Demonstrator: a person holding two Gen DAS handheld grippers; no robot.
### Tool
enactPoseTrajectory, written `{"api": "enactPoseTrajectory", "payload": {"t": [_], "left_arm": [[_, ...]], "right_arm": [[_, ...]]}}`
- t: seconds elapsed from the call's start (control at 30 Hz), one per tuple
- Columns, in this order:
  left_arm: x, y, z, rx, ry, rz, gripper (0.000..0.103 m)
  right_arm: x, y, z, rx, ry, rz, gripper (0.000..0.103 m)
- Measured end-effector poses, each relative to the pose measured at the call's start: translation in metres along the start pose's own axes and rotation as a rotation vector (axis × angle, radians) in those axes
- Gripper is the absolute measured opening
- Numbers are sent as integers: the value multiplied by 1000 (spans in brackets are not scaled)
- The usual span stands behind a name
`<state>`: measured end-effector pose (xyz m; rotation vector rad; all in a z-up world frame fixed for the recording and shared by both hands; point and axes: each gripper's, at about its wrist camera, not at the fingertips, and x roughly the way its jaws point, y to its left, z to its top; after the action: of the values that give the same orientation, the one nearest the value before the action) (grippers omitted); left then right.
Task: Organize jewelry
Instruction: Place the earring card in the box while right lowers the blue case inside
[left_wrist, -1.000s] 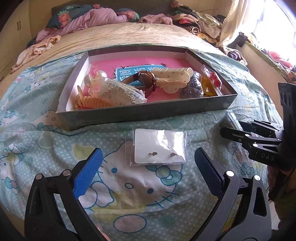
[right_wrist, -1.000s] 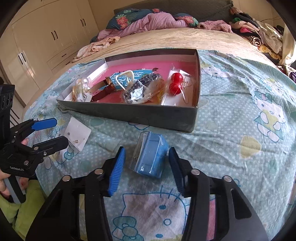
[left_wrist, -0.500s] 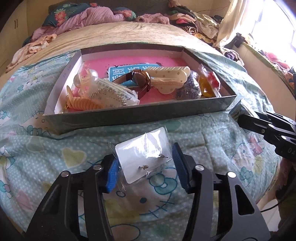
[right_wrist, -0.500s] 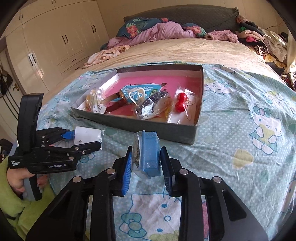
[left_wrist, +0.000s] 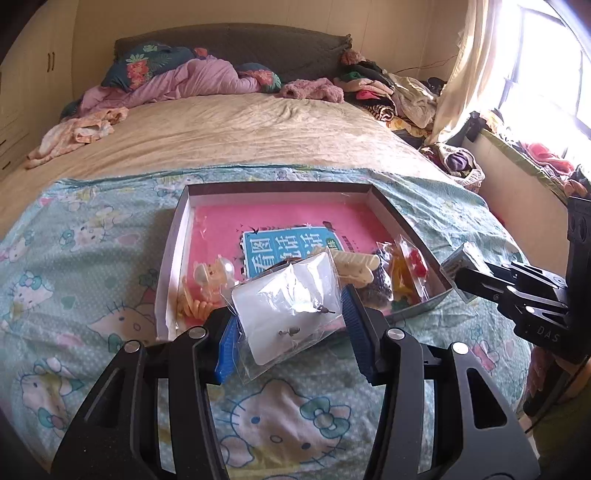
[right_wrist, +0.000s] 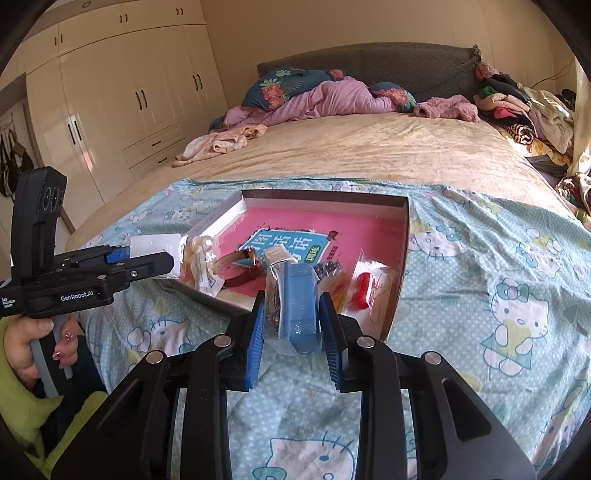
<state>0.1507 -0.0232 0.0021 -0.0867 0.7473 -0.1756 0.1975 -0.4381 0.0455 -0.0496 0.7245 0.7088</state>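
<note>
My left gripper (left_wrist: 291, 325) is shut on a clear packet with a white earring card (left_wrist: 291, 306) and holds it lifted above the bedspread, just in front of the grey box (left_wrist: 173, 254). My right gripper (right_wrist: 293, 321) is shut on a clear bag with a blue jewelry box (right_wrist: 297, 302), also lifted, near the grey box's front wall (right_wrist: 397, 295). The box has a pink floor and holds hair clips (left_wrist: 356, 264), a watch (right_wrist: 240, 264), red earrings (right_wrist: 364, 290) and other packets. Each gripper shows in the other's view: the right gripper (left_wrist: 465, 273), the left gripper (right_wrist: 162, 258).
A Hello Kitty bedspread (right_wrist: 498, 295) covers the near bed. Piled clothes (left_wrist: 391, 92) and a pink quilt (right_wrist: 332, 99) lie at the far end. White wardrobes (right_wrist: 110, 110) stand at left, a window (left_wrist: 546, 74) at right.
Both grippers closed on their items and lifted them off the bedspread toward the box; the view now looks higher across the bed.
</note>
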Motion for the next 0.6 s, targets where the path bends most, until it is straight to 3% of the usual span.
{"api": "enactPoseTrajectory", "payload": {"t": [0.6], "left_arm": [[48, -7, 15, 40, 63, 9, 42]], "right_arm": [[30, -9, 29, -11, -32, -24, 26]]}}
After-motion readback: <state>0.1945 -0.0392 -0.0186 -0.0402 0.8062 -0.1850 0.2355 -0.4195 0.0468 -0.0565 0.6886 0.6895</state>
